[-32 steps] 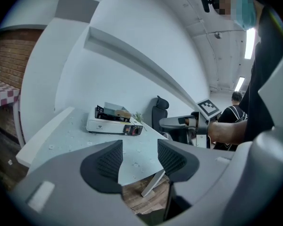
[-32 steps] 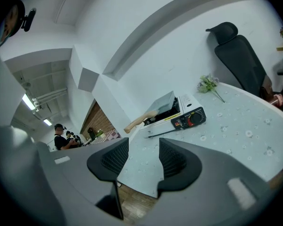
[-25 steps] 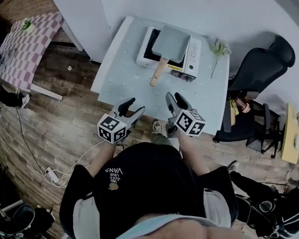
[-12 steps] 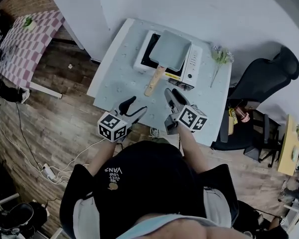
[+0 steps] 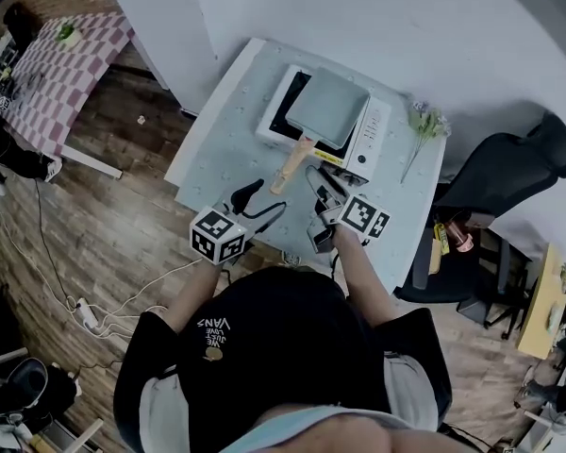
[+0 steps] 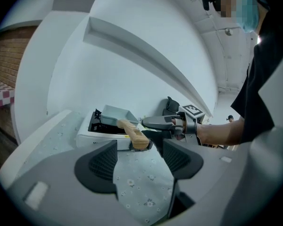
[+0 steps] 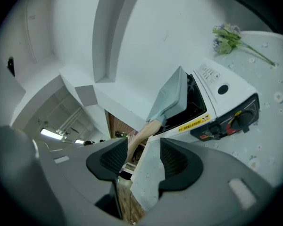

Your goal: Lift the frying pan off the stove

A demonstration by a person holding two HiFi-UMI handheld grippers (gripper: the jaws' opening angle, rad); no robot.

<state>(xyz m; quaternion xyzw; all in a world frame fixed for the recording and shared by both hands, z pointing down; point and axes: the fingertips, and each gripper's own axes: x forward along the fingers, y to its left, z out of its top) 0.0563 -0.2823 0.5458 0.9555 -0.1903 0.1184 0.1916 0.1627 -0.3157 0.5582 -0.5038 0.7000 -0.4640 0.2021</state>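
You've got a square, grey-green frying pan (image 5: pixel 328 108) sitting flat on the white stove (image 5: pixel 375 138), which stands at the far side of the table (image 5: pixel 231 140) near the wall. Its light wooden handle (image 5: pixel 292 165) sticks out past the stove's front edge toward you, slanting to your left.

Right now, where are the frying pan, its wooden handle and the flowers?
frying pan (image 5: pixel 328 107): head view, middle of its square grey body.
wooden handle (image 5: pixel 291 166): head view, midway along it.
flowers (image 5: pixel 424 121): head view, on the blossoms.

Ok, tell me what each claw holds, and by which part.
Nothing: left claw, just opening wider, and right claw are both empty; the pan's handle lies ahead, ungripped.
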